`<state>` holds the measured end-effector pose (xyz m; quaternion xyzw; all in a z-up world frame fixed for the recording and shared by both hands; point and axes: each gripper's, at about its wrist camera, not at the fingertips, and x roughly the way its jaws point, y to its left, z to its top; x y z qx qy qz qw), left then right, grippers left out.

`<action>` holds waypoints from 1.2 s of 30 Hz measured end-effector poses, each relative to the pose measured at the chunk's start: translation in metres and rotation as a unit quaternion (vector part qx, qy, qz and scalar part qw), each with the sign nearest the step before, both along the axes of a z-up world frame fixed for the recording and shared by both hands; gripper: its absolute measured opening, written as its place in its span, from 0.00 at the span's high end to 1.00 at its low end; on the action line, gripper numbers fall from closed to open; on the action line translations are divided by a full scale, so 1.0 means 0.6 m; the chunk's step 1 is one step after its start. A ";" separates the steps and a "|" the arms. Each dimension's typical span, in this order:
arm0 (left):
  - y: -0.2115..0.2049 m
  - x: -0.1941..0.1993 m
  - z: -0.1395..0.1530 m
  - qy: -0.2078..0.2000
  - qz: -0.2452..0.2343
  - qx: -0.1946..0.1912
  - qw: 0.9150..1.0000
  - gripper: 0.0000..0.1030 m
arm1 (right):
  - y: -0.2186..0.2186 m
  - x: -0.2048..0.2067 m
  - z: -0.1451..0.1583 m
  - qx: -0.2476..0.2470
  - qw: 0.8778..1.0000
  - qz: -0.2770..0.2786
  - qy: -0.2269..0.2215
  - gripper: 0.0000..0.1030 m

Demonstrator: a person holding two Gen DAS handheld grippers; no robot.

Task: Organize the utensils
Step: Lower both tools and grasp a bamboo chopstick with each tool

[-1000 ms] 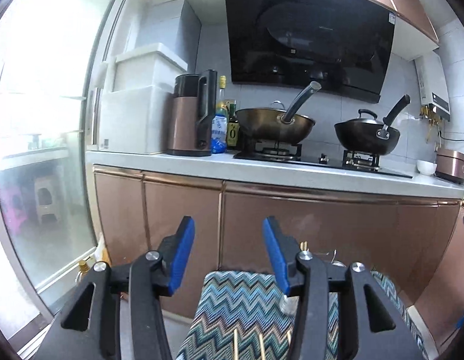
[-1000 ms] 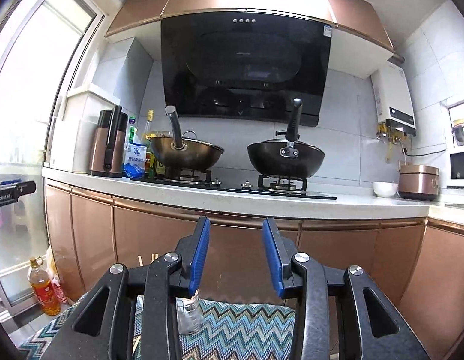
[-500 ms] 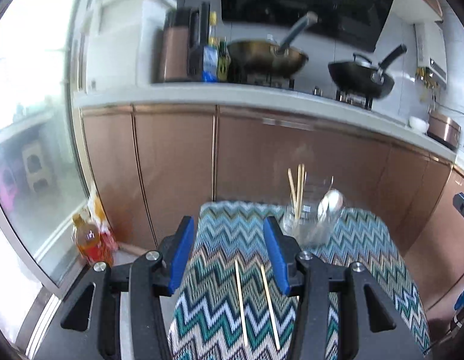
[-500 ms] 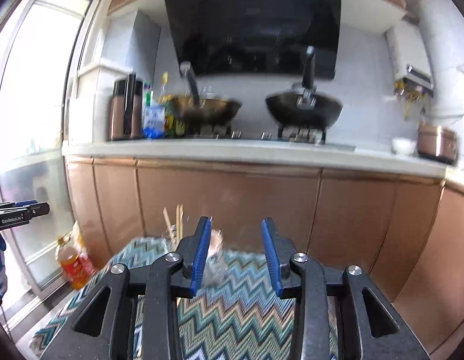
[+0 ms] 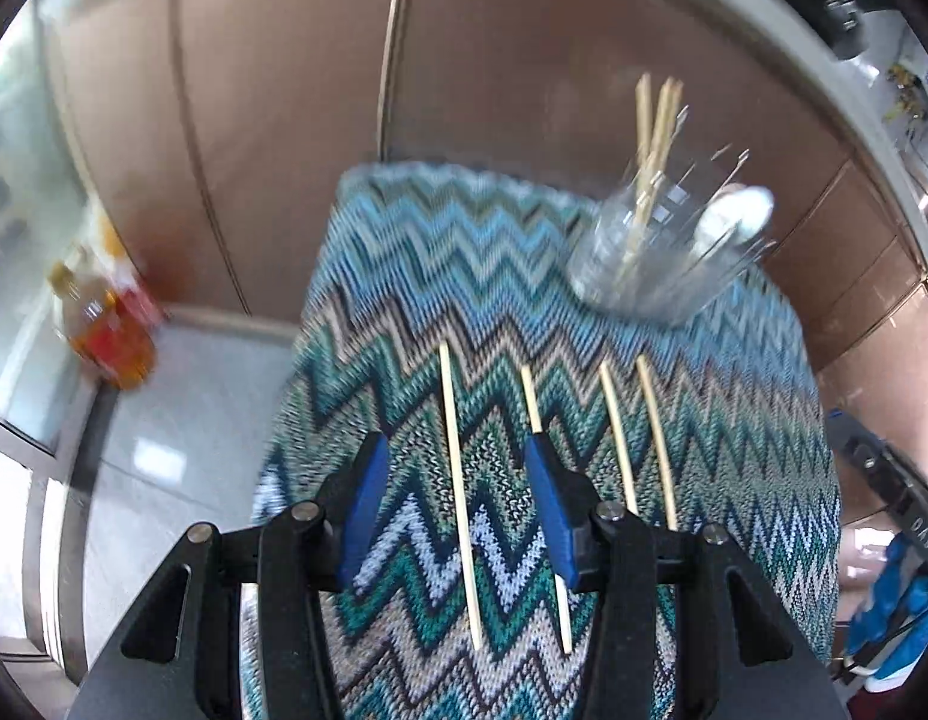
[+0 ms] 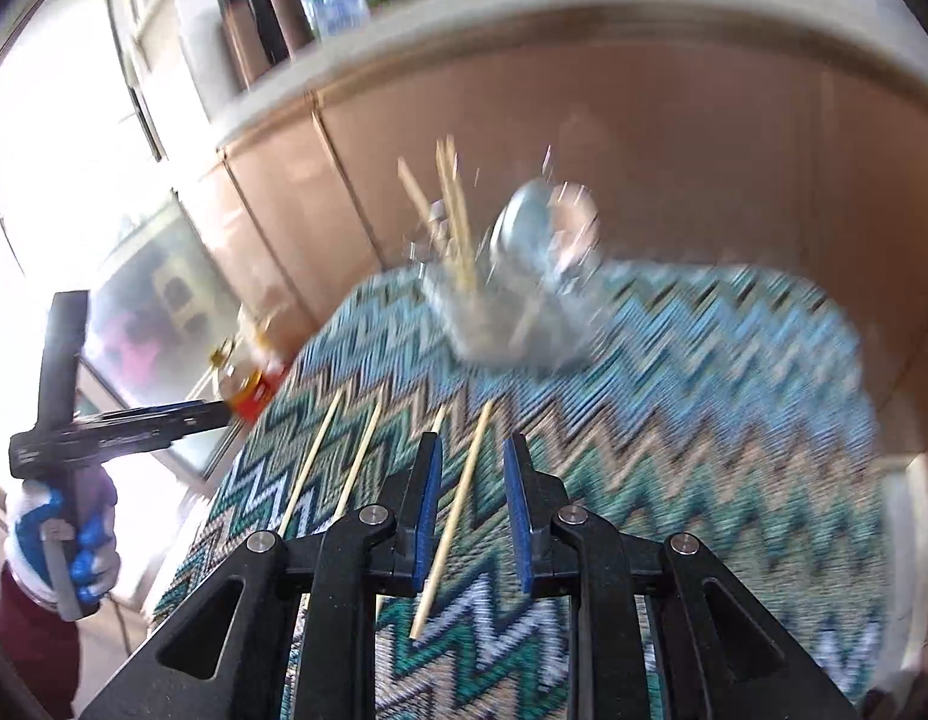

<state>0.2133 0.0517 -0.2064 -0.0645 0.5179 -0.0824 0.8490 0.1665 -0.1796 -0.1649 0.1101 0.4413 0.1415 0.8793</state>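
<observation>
Four thin pale wooden chopsticks lie loose, roughly side by side, on the blue-and-teal zigzag-knit cloth (image 5: pixel 475 276) that covers a small table. At the cloth's far right stands a clear glass jar (image 5: pixel 655 264) holding several more upright sticks and a pale spoon (blurred, so its details are hard to read).

The left gripper (image 5: pixel 452 504), with blue-padded black fingers, hangs over the near part of the cloth with its fingers well apart. The leftmost chopstick (image 5: pixel 458 480) lies in line between them, unpinched, and the second chopstick (image 5: pixel 531 396) passes under the right finger.

The right gripper (image 6: pixel 468 510) points down over the rightmost chopstick (image 6: pixel 458 504); its jaws are closing, the stick lies between them, and the pads do not press on it.

A brown-liquid plastic bottle (image 5: pixel 104 330) stands on the floor to the left, by the copper-coloured cabinet doors (image 5: pixel 284 90).
</observation>
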 end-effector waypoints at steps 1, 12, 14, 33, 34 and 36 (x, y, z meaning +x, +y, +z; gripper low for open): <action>-0.001 0.011 -0.011 0.011 -0.001 0.000 1.000 0.57 | 0.008 0.016 -0.016 0.002 1.000 0.004 0.015 0.82; -0.009 0.108 -0.092 0.079 -0.002 0.014 0.997 0.66 | 0.070 0.123 -0.133 -0.041 0.995 0.022 0.090 0.84; -0.009 0.118 -0.104 0.091 -0.002 0.012 0.996 0.70 | 0.073 0.134 -0.145 -0.046 0.994 0.022 0.097 0.85; -0.040 0.143 -0.138 0.131 -0.032 0.055 0.989 0.89 | 0.106 0.168 -0.184 -0.072 0.986 0.042 0.144 0.91; -0.041 0.143 -0.138 0.131 -0.032 0.058 0.989 0.90 | 0.105 0.169 -0.184 -0.070 0.986 0.040 0.144 0.92; -0.049 0.144 -0.137 0.130 -0.029 0.059 0.989 0.92 | 0.097 0.174 -0.185 -0.057 0.987 0.033 0.146 0.93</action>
